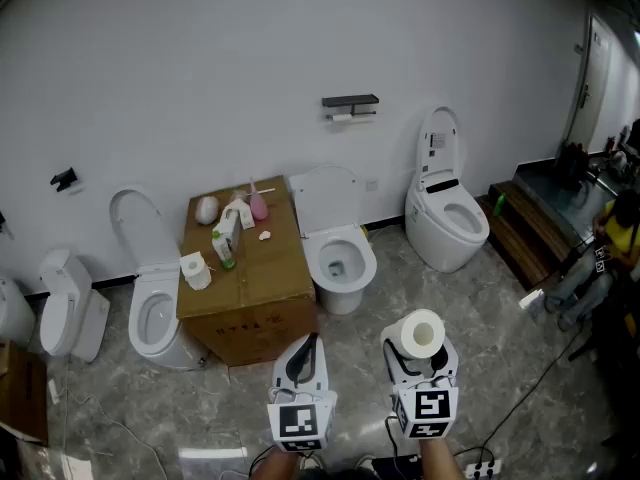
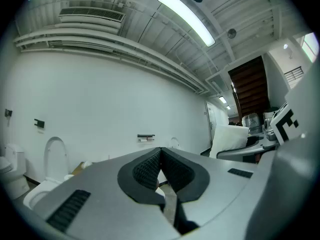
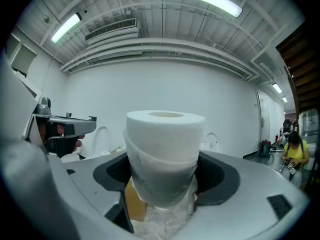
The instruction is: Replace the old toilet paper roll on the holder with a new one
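My right gripper (image 1: 421, 353) is shut on a full white toilet paper roll (image 1: 420, 334), held upright between its pads; the roll (image 3: 164, 154) fills the right gripper view's middle. My left gripper (image 1: 303, 360) is shut and empty, its black pads (image 2: 148, 170) pressed together. Both grippers hover low in the head view, well short of the far wall. The dark wall holder (image 1: 350, 102) carries a small old roll (image 1: 342, 117) under its shelf; it shows tiny in the left gripper view as the holder (image 2: 145, 137).
A cardboard box (image 1: 245, 278) with bottles and another paper roll (image 1: 195, 269) stands between two toilets (image 1: 155, 293) (image 1: 336, 243). A third toilet (image 1: 445, 208) stands right of the holder. Wooden steps (image 1: 530, 228) and a person in yellow (image 1: 620, 233) are at the right.
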A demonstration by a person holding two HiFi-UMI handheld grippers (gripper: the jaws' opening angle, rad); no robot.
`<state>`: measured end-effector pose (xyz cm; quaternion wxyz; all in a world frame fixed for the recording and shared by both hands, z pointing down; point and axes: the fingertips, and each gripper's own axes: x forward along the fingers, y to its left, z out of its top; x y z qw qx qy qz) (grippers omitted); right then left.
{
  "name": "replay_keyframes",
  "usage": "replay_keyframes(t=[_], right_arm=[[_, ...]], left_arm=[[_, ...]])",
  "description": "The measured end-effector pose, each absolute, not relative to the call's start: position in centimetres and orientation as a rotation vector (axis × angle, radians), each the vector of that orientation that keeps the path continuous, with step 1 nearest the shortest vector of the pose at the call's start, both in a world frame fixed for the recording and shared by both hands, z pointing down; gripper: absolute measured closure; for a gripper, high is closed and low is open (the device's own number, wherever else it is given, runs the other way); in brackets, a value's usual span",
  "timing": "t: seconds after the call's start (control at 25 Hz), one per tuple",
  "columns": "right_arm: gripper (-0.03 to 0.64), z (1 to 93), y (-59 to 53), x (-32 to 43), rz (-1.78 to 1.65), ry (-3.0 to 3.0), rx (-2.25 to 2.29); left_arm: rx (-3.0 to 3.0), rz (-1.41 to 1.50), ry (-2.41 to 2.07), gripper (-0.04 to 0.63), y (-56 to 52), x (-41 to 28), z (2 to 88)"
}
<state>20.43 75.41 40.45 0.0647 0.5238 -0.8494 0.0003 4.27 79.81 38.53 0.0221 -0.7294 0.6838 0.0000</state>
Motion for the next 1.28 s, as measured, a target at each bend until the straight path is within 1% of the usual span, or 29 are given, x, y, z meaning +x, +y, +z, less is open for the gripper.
replay_keyframes(t=[0.52,0.92,1.08,1.28], right_arm=[[0.267,40.9,74.5,24.0,0.014,-2.584,1.572],[0.266,41.9,72.2,28.5,0.06,-2.628,1.542],[0.266,41.7,70.8,29.5,0.061,-2.633,1.54],[0.265,41.9,68.1,28.3,0.047,-2.639,1.526]], left_arm=[[-2.26,0.003,2.106,0.581,78.9,8.6,37.8],[-2.246,-0.024,2.088,0.581,76.7,14.9,38.4],[-2.248,-0.032,2.104,0.581,75.5,15.8,38.6],[-2.251,-0.001,2.094,0.581,72.6,15.1,38.6]])
